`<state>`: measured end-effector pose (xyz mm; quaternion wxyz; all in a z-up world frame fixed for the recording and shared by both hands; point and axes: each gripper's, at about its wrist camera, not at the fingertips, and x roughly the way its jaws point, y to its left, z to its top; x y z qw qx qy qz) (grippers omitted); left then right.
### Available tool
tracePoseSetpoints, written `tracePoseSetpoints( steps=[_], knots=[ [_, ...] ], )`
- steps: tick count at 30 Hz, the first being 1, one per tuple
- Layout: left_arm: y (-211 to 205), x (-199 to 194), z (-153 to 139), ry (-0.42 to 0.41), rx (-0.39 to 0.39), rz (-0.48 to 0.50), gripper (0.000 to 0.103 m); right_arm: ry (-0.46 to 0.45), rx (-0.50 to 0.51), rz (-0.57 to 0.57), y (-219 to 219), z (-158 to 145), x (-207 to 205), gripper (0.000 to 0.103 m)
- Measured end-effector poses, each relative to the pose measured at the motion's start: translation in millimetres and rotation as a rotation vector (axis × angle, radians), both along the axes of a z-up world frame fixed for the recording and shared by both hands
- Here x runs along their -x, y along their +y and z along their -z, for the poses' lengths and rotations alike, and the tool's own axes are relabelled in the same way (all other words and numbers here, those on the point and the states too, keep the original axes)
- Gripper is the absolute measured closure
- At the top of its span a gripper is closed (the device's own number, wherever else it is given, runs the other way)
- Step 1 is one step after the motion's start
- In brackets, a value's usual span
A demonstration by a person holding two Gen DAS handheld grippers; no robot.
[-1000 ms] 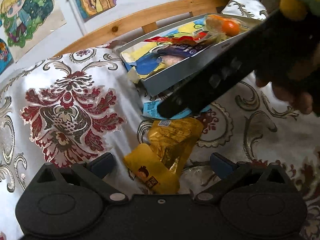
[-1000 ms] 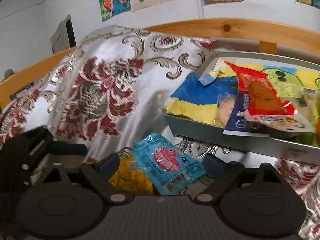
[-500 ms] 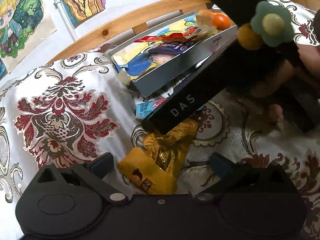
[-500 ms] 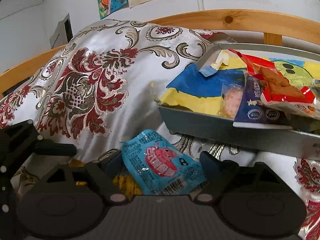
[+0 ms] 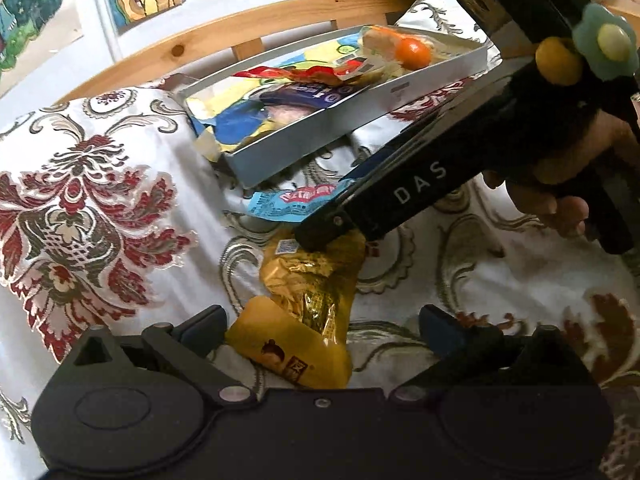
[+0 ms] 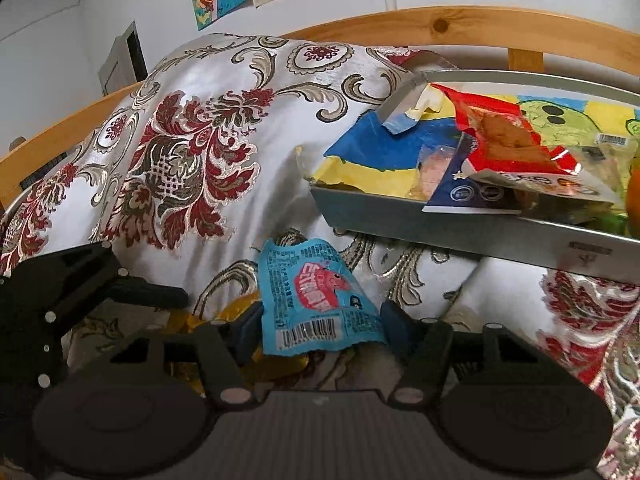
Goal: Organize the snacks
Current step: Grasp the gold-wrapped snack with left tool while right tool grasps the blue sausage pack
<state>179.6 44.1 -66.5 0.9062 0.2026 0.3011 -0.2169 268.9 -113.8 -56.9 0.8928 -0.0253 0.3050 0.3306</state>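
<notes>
Starting at the left, the left gripper [image 5: 320, 320] hangs over the patterned bedcover [image 5: 100, 200] with its jaws wide apart, straddling the yellow-gold snack packet [image 5: 308, 312], which lies flat on the cloth with nothing closed on it. Just ahead, the right gripper [image 6: 316, 324] has the light-blue snack packet [image 6: 316, 300] between its fingers; they seem pinched on its lower end, though I cannot tell how firm the contact is. Further right, the grey tray [image 6: 440, 232] sits tilted on the bedding, already holding a red packet [image 6: 508, 140], a dark-blue packet [image 6: 472, 192] and an orange fruit [image 5: 414, 51]. The risks, as I judge them: the thin blue wrapper slipping from an edge grip during the carry, or the soft bedding letting the tilted tray tip when another snack lands.
</notes>
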Motion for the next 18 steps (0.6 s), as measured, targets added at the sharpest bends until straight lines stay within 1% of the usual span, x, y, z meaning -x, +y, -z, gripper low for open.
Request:
tracePoseSetpoints(
  steps=[2, 4, 6, 8, 10, 12, 14, 15, 16, 18],
  knots=[
    [-2.1, 0.9, 0.1, -0.007, -0.006, 0.006, 0.003, -0.007, 0.012, -0.01, -0.8, -0.8, 2.9, 0.035],
    [-4.1, 0.3, 0.4, -0.032, -0.027, 0.005, 0.003, -0.015, 0.027, -0.015, 0.8, -1.2, 3.3, 0.032],
    [-7.2, -3.2, 2.8, -0.074, -0.074, -0.003, 0.001, -0.024, 0.03, -0.01, 2.9, -1.9, 2.1, 0.031],
    [-8.0, -7.3, 4.8, -0.087, -0.101, 0.008, 0.001, -0.023, 0.012, 0.003, 4.0, -2.3, -1.3, 0.027],
    [-7.1, -10.8, 5.0, -0.084, -0.09, 0.018, 0.001, -0.006, -0.008, 0.006, 6.6, -0.9, -6.4, 0.024],
    [-6.6, -12.4, 4.1, -0.08, -0.081, 0.025, 0.002, -0.001, -0.008, 0.004, 10.2, 2.1, -9.7, 0.023],
    [-5.8, -13.4, 3.5, -0.069, -0.069, 0.032, 0.006, -0.007, -0.002, 0.002, 12.7, 4.1, -9.7, 0.025],
    [-5.3, -13.6, 3.5, -0.064, -0.061, 0.034, 0.009, -0.012, 0.009, 0.001, 13.8, 4.7, -9.0, 0.028],
    [-4.9, -13.2, 3.4, -0.062, -0.055, 0.034, 0.011, -0.02, 0.024, 0.0, 14.8, 5.0, -7.9, 0.029],
    [-5.6, -11.2, 3.8, -0.062, -0.058, 0.032, 0.018, -0.036, 0.063, -0.002, 15.8, 4.8, -4.6, 0.035]
  ],
)
